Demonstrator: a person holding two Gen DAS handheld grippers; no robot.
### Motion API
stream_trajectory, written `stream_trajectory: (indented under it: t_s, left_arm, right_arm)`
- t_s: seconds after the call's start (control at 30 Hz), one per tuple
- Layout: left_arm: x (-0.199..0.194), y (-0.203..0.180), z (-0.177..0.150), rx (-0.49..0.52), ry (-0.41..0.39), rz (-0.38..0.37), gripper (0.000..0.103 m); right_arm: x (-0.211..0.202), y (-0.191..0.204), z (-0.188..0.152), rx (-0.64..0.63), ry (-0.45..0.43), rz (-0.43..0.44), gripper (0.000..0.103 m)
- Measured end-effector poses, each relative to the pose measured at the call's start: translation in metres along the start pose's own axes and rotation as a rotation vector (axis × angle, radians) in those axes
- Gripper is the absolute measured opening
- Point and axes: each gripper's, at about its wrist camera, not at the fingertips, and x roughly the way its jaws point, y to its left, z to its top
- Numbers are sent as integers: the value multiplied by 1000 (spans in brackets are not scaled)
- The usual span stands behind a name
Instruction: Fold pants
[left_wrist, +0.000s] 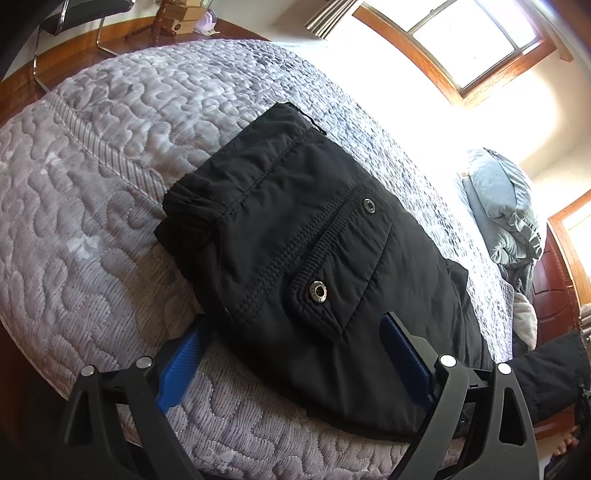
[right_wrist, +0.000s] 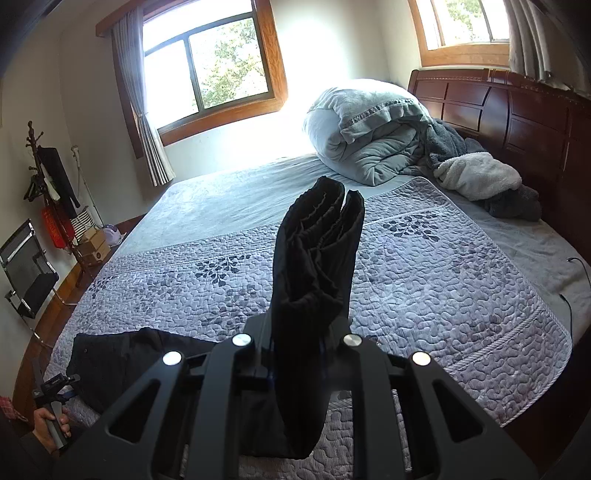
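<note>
Black pants (left_wrist: 306, 258) lay partly folded on quilted bed (left_wrist: 92, 221), waistband and snap pocket up. Left hand-held gripper (left_wrist: 291, 354) spread wide, blue pads (left_wrist: 177, 369) straddling near edge of fabric, gripping nothing. Right hand-held gripper (right_wrist: 299, 332) pinched on bunched pant legs (right_wrist: 317, 251), lifted over quilt. Rolled duvet (right_wrist: 369, 129) and blankets (right_wrist: 476, 177) heaped by headboard (right_wrist: 517, 110), well apart. Chair (right_wrist: 26, 269) beside bed.

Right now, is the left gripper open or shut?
Open. In the left wrist view the left gripper has its blue fingers spread wide, either side of the black pants on the bed quilt, gripping nothing.
</note>
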Motion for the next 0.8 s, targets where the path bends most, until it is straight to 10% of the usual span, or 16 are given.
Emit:
stream_trajectory:
  t_s: [0.8]
  left_arm:
    - [-18, 31, -4, -54, -22, -76, 93]
  right_arm:
    - [20, 74, -21, -201, 60, -62, 15]
